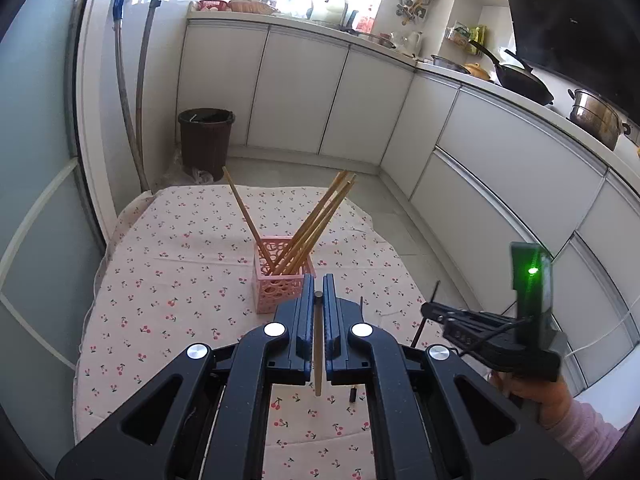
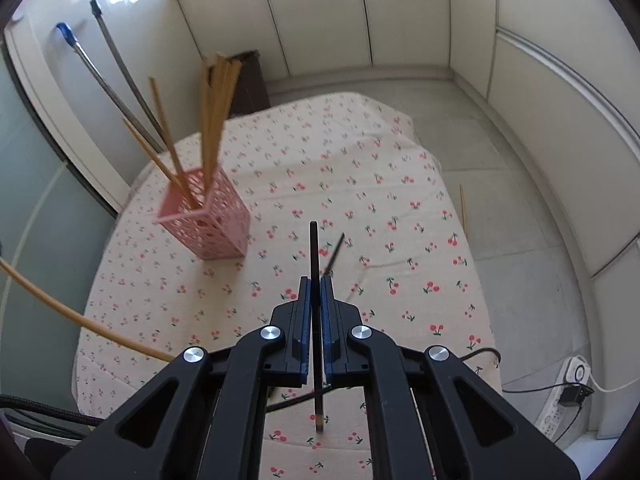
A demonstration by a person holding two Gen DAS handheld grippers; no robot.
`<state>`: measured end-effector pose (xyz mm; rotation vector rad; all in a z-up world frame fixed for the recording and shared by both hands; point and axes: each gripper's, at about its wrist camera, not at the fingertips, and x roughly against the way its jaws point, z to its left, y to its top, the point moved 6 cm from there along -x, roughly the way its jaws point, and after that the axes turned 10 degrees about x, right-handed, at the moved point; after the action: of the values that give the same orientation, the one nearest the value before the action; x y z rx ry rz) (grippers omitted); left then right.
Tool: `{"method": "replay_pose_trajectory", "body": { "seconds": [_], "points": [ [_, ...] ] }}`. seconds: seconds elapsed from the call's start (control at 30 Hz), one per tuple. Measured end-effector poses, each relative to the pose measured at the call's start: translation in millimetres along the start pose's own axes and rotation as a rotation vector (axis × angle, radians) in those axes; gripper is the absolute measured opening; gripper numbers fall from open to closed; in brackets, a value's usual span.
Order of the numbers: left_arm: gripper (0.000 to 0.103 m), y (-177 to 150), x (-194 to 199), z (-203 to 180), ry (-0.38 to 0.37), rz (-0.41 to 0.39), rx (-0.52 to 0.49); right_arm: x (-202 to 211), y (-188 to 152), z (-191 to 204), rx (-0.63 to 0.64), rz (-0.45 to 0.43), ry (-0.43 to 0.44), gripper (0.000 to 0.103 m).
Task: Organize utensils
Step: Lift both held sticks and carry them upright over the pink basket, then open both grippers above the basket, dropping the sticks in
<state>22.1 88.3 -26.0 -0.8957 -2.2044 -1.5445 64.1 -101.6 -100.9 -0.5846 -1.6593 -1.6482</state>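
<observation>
A pink basket (image 1: 283,274) stands upright on the cherry-print cloth (image 1: 168,280) covering the counter, and wooden chopsticks (image 1: 316,222) lean out of it at splayed angles, most fanned to one side and one tilted the other way. It looks like the collecting point, so loose sticks are probably carried there one at a time.

The left claw (image 1: 319,296) is pressed together on a pale wooden chopstick (image 1: 318,356), gripped partway along its length so that both ends stick out past the pads. Held this way, the stick runs roughly along the line of the fingers, which would let it go end-first into the basket just ahead. This claw tilts moderately downward, aimed at the near side of the basket.

The right claw (image 2: 316,280) pinches a dark chopstick (image 2: 315,256) in the same manner, its upper end rising beyond the fingertips and its lower end hanging behind them. A second dark stick (image 2: 334,254) lies on the cloth just past the claw, not yet collected. The right claw is pitched more steeply down, off to the side of the basket and further from it; in the left view the hand (image 1: 536,394) holding it shows at the edge, with a pink sleeve (image 1: 580,436).

One more wooden stick (image 2: 463,210) lies on the floor (image 2: 500,152) beside the counter.
</observation>
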Motion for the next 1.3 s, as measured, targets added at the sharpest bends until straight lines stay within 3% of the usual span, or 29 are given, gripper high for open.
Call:
{"method": "replay_pose_trajectory", "body": {
  "seconds": [0.27,0.57,0.77,1.07,1.17,1.23,1.3],
  "points": [
    [0.003,27.3,18.0,5.6,0.023,-0.072,0.039,54.5,38.9,18.4,0.026,-0.138,0.065,0.005],
    [0.003,104.1,52.3,-15.8,0.024,-0.254,0.023,102.6,94.6,23.0,0.003,-0.279,0.154,0.005],
    [0.003,136.7,39.3,-20.9,0.043,-0.322,0.030,115.9,117.5,27.8,-0.003,-0.333,0.205,0.005],
    [0.005,148.7,-35.5,0.5,0.108,-0.282,0.081,99.4,148.9,34.7,-0.018,-0.353,0.218,0.005],
    [0.006,134.4,-68.6,11.2,0.083,-0.155,0.132,90.1,155.3,40.3,-0.015,-0.345,0.222,0.005],
    [0.010,131.0,-67.7,19.5,0.113,-0.138,0.162,85.9,158.5,45.3,-0.016,-0.338,0.236,0.005],
    [0.018,137.7,-44.3,28.6,0.104,-0.185,0.209,83.2,162.7,51.3,-0.011,-0.344,0.232,0.005]
  ]
}}
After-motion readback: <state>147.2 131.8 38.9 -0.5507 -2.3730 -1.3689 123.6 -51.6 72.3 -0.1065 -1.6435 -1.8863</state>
